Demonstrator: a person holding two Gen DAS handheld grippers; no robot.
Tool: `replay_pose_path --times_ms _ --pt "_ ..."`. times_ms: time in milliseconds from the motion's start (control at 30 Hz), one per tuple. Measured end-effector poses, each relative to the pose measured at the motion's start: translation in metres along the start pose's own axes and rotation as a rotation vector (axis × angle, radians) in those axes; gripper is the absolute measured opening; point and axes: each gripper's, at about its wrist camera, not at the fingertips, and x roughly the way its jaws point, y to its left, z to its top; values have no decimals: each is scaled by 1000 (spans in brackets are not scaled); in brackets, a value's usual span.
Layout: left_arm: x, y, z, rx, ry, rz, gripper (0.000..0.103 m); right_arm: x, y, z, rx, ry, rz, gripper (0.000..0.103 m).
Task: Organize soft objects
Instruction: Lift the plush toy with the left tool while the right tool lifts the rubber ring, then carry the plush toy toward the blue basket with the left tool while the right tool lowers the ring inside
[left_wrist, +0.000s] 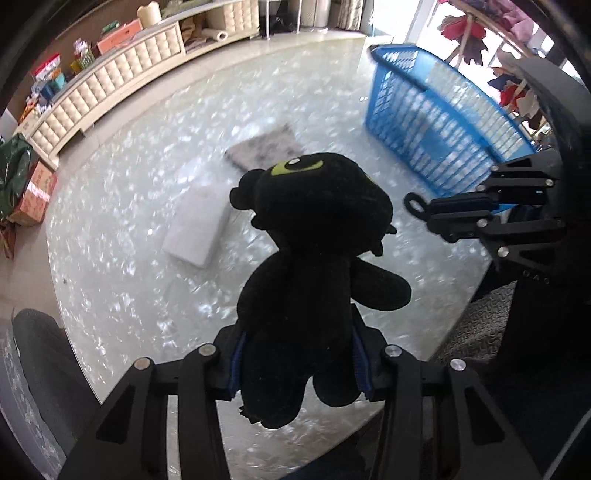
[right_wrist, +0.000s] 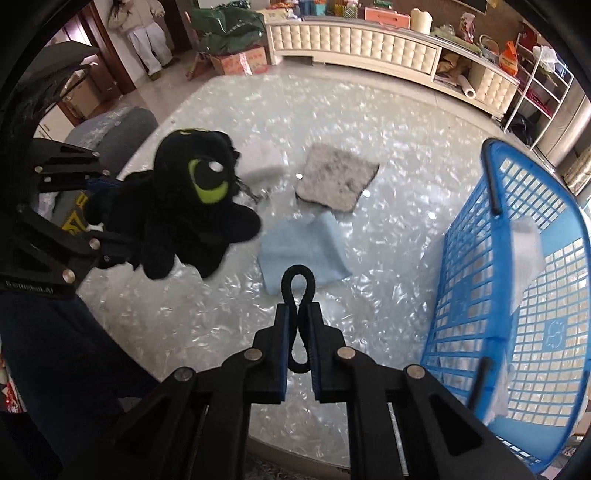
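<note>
Pearly white table (right_wrist: 207, 325) fills both views, and the blue basket (right_wrist: 517, 295) stands on its right side, nearest the right gripper (right_wrist: 297, 325). That basket is probably where the black plush toy (left_wrist: 314, 258) goes; the toy hangs above the table, clamped low on its body by the left gripper (left_wrist: 295, 365), long axis running up and away from the fingers, head farthest out. Reaching the basket means carrying it rightward across the right gripper, which sits between them, closed on a thin black cord loop (right_wrist: 298, 280); whether that loop is tied to the toy I cannot tell. Below lie a pale blue cloth (right_wrist: 303, 251), a grey pad (right_wrist: 338, 179) and a white block (left_wrist: 195, 232), none blocking the path.
</note>
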Motion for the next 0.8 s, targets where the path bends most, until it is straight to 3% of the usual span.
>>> replay_pose_path --times_ms 433,800 --pt "-50 -50 37 24 -120 16 44 -73 -24 -13 -8 -79 -42 9" --pt "-51 -90 64 65 -182 -11 44 -109 -68 -24 44 -130 -79 9"
